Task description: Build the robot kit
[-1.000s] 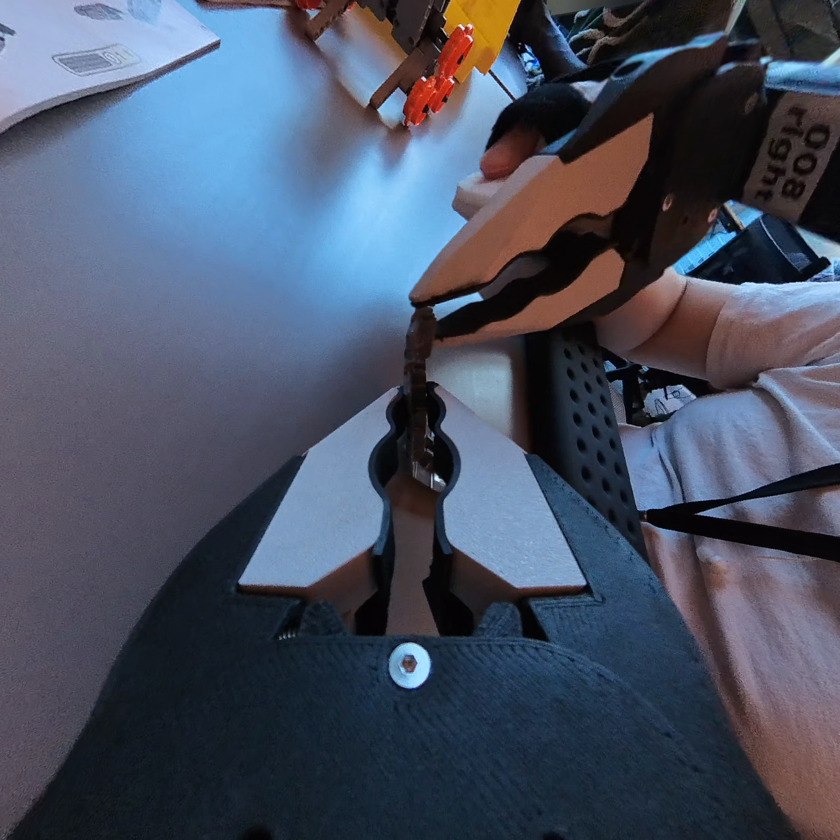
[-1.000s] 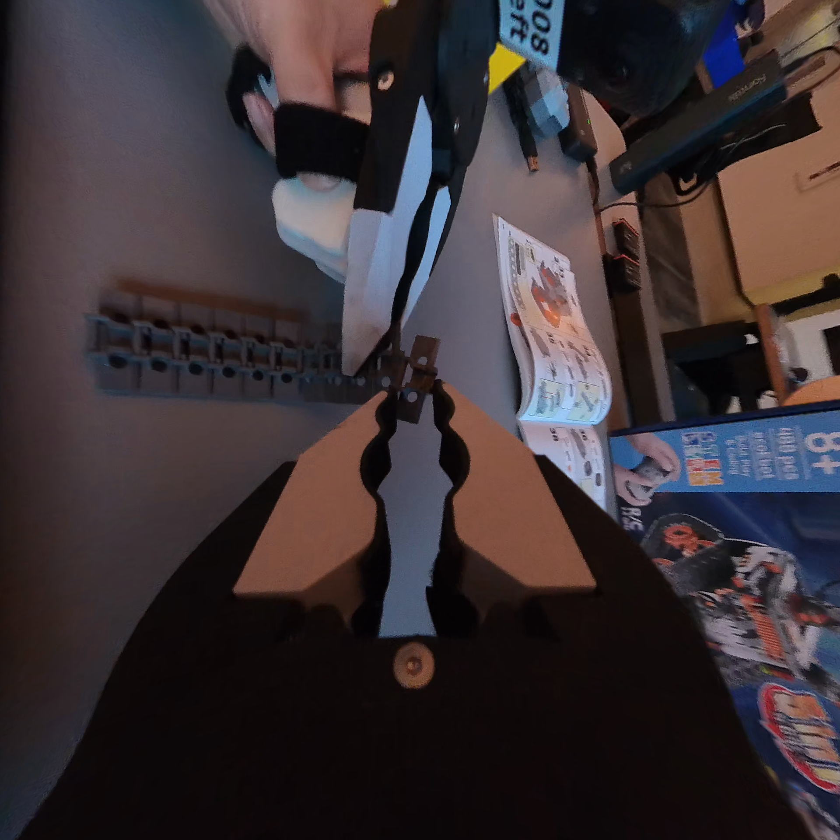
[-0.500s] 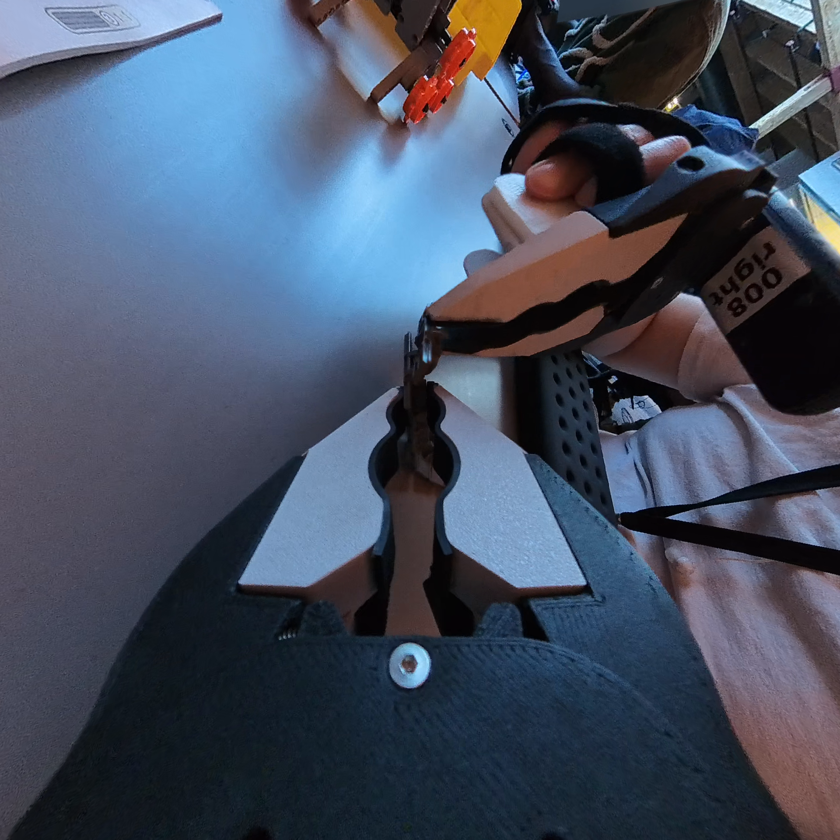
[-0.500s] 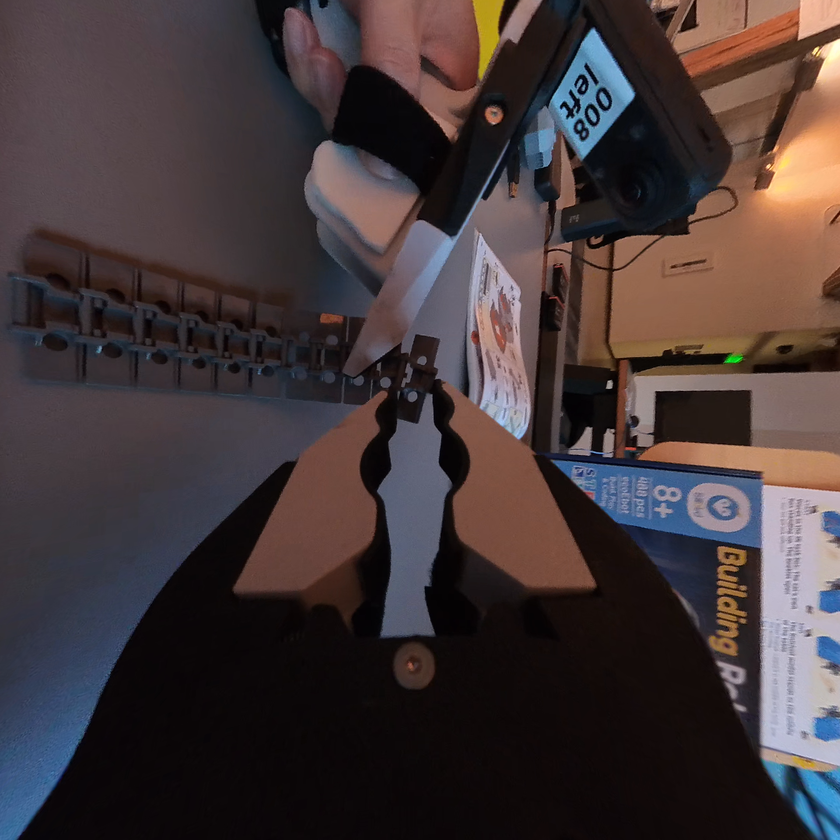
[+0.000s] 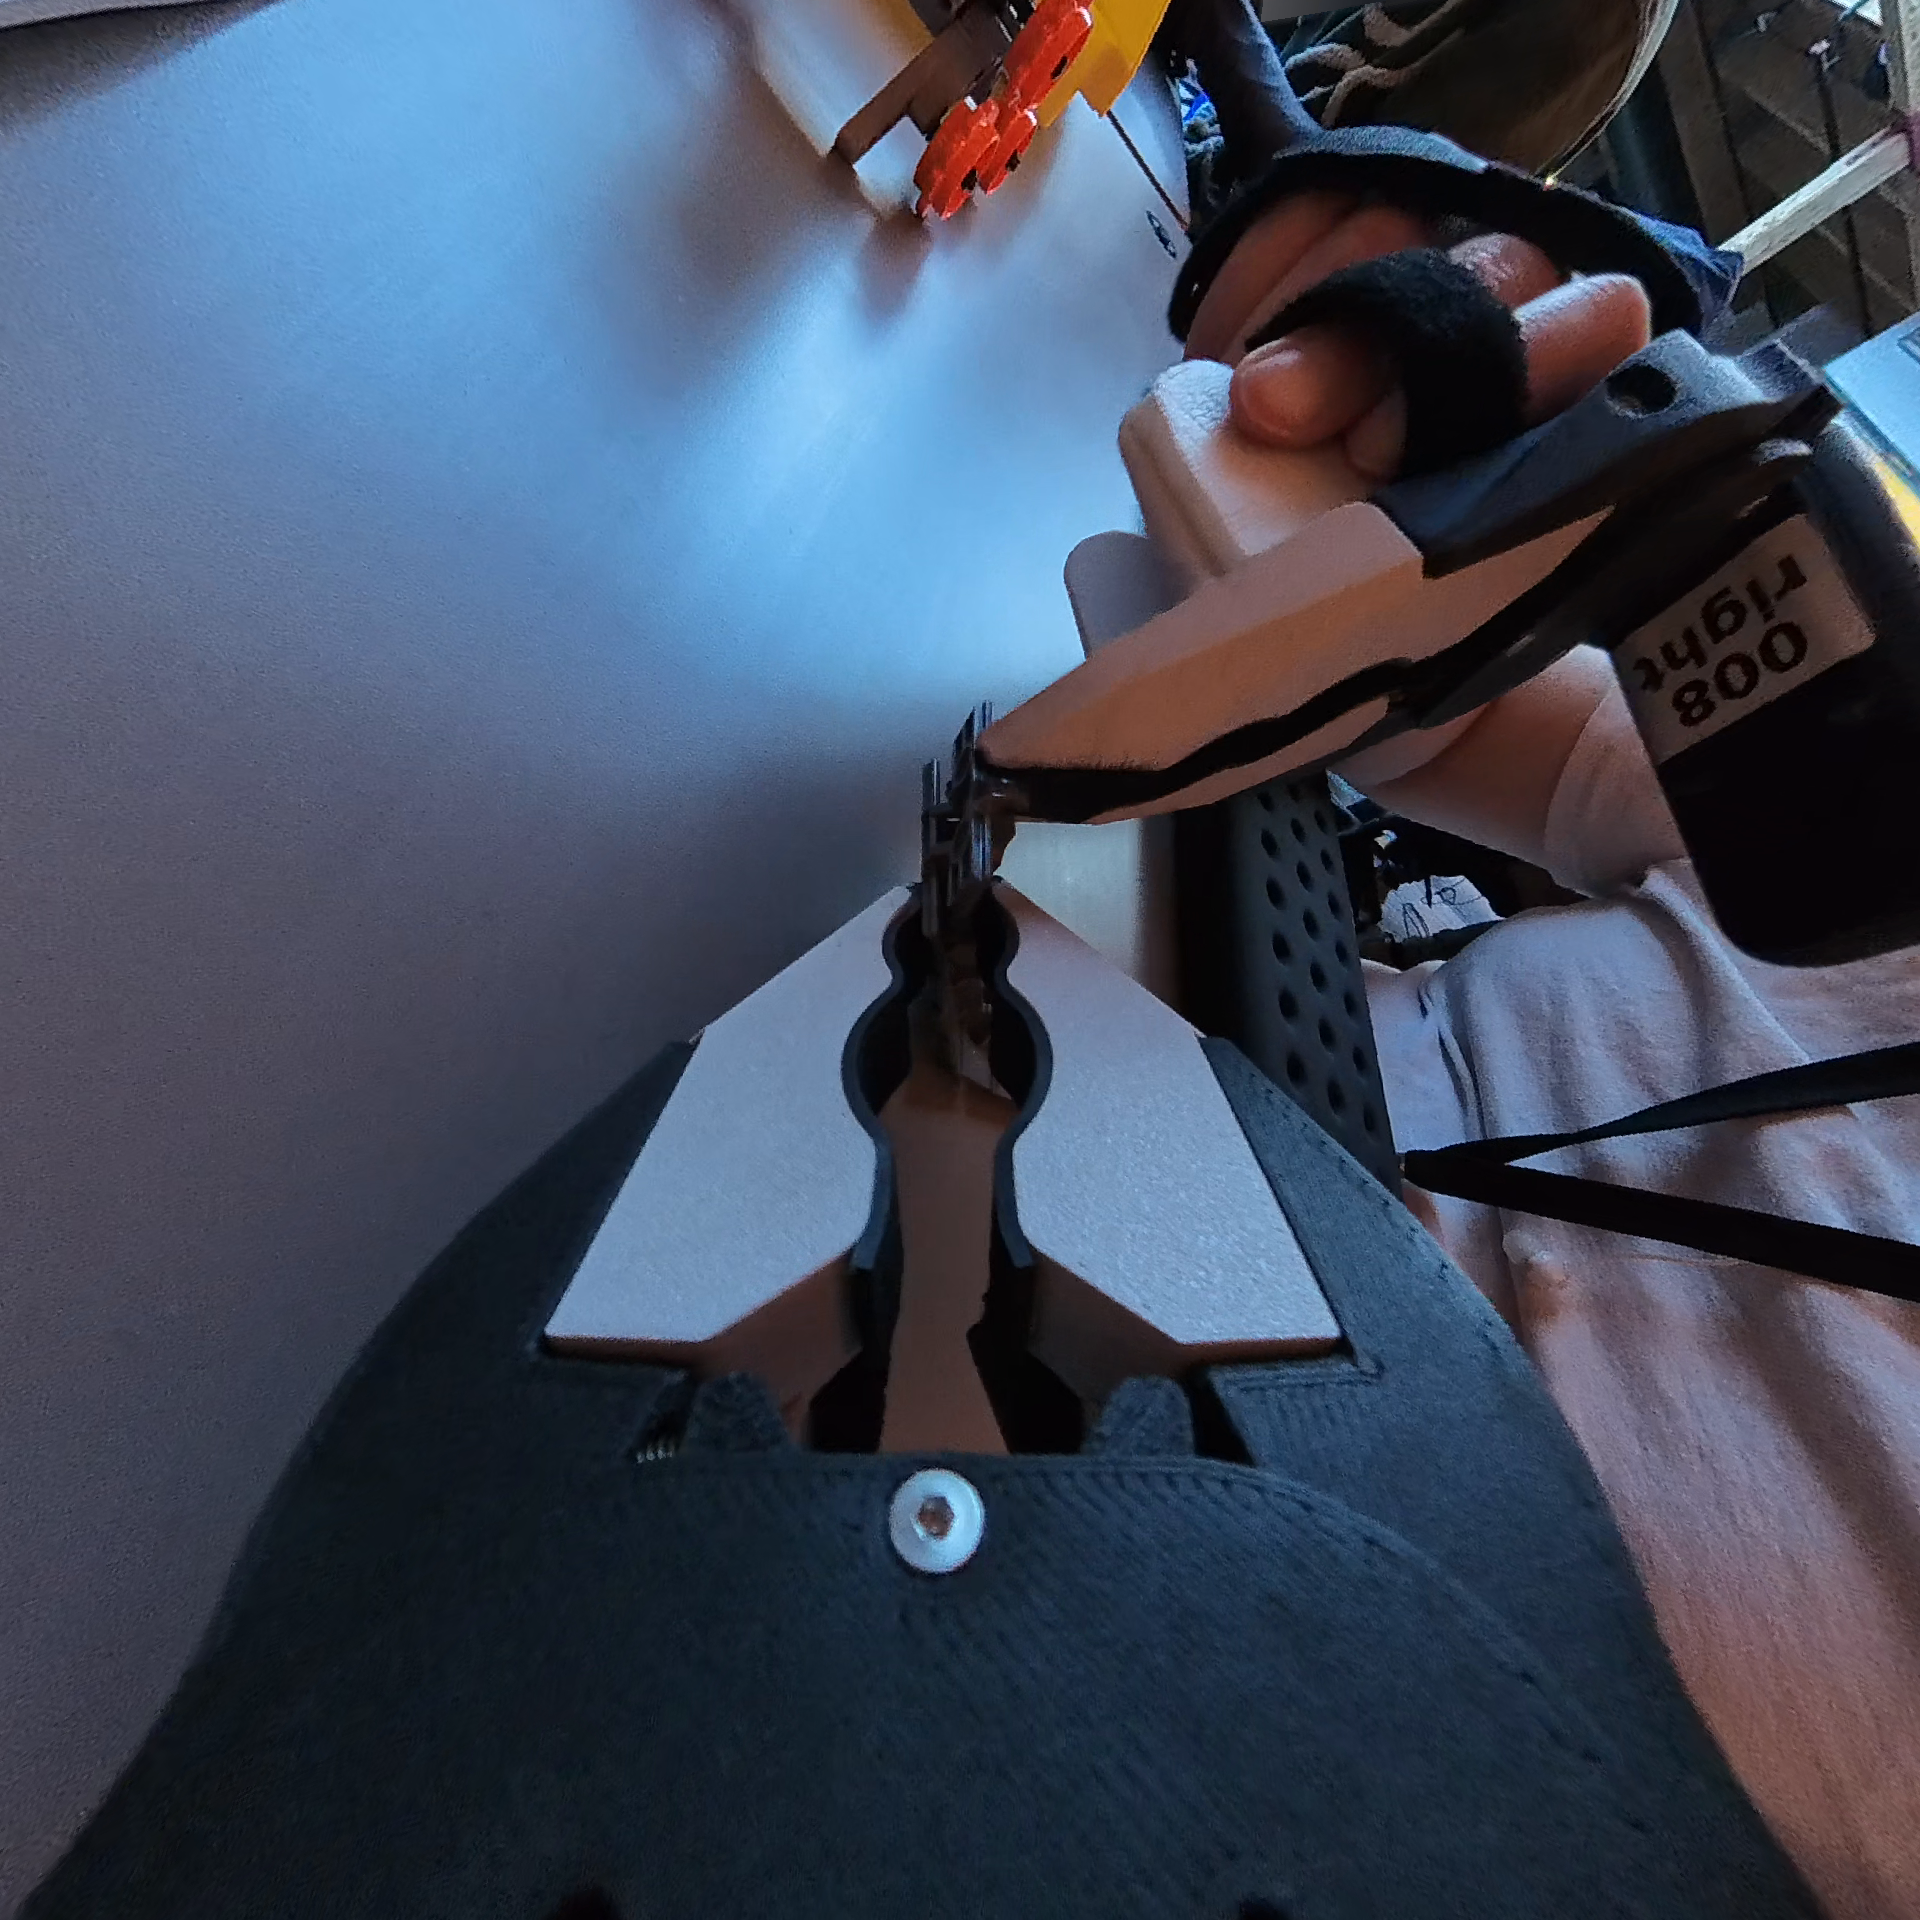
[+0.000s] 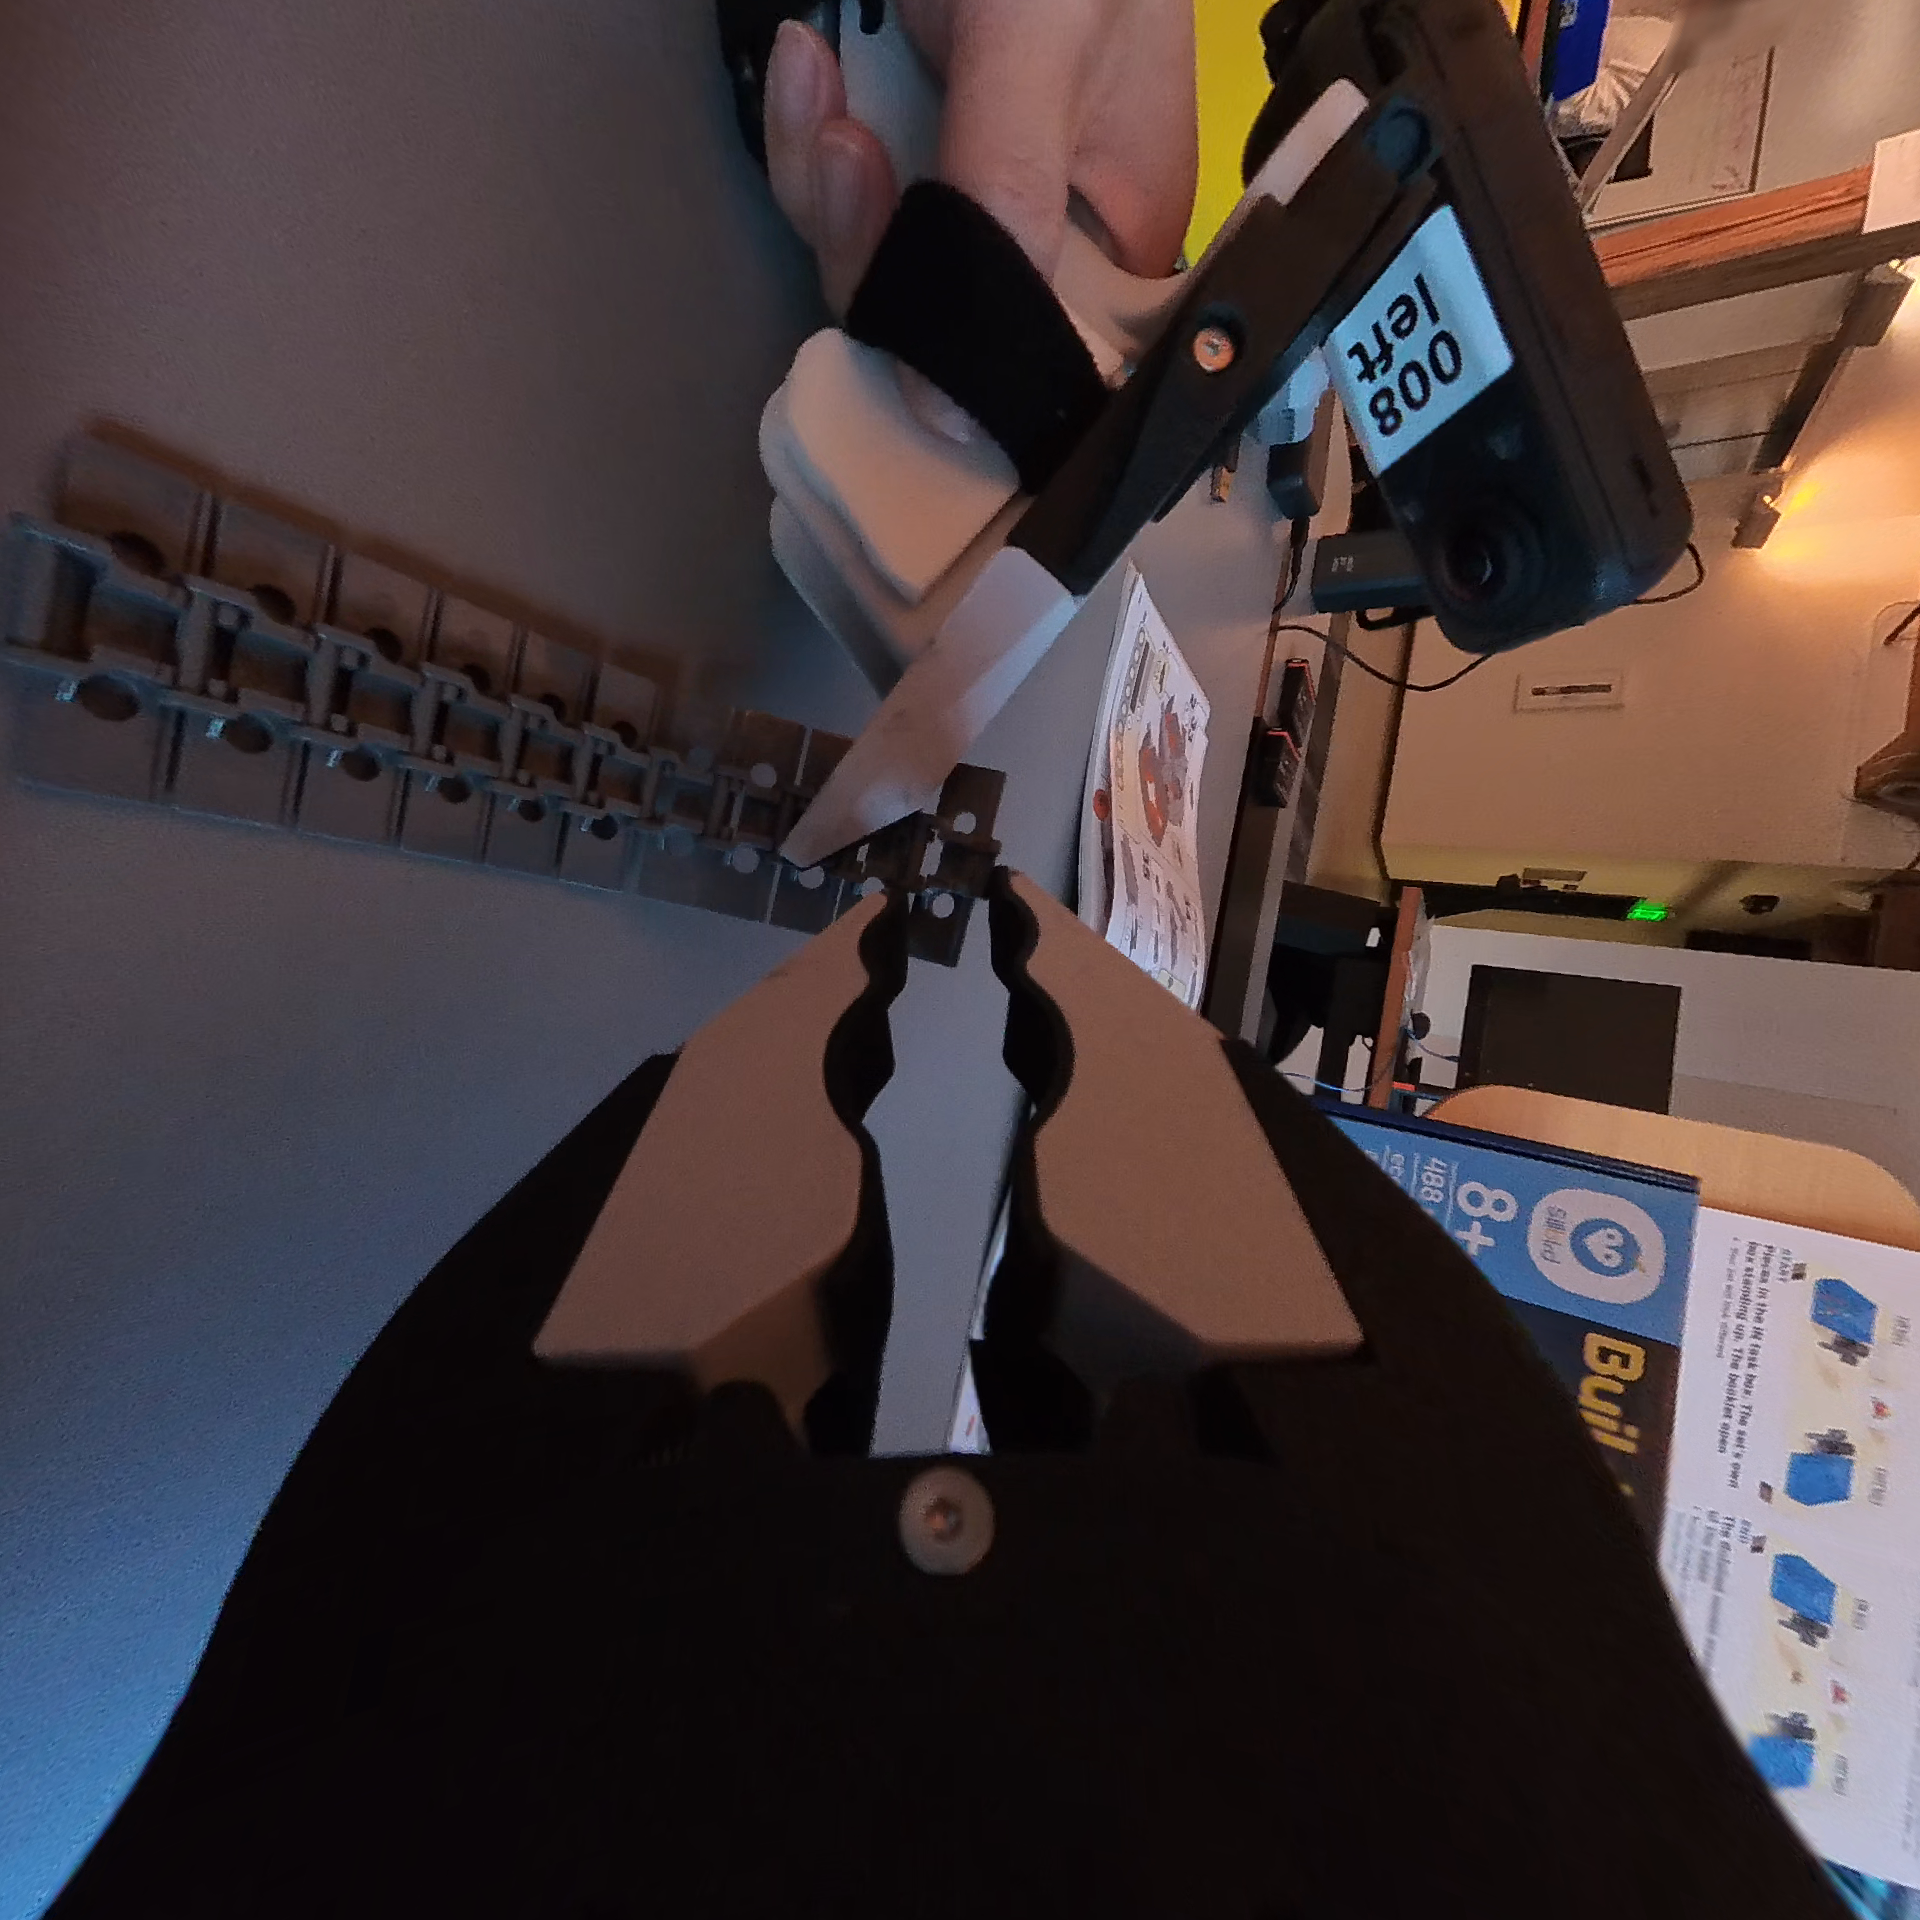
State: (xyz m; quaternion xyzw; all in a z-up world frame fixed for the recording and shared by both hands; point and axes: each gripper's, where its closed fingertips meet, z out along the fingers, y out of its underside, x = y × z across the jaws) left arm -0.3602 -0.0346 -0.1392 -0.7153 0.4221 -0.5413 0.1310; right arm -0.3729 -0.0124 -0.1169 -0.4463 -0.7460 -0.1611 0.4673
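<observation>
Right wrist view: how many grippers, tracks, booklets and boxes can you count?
Track: 1, grey
Grippers: 2, right gripper and left gripper, both jaws shut on the track
Booklet: 1
Box: 1, blue
Total: 5

The left gripper (image 5: 954, 914) was clamped, its jaws nearly together at the tips, with a bare hand (image 6: 997, 156) gripping its handle under a black strap. The right gripper (image 6: 940, 894) was likewise clamped at the tips of its jaws, leaving a narrow gap farther back. Its holding hand (image 5: 1382, 343) wore a black strap across the fingers. The two grippers met tip to tip at roughly a right angle.
</observation>
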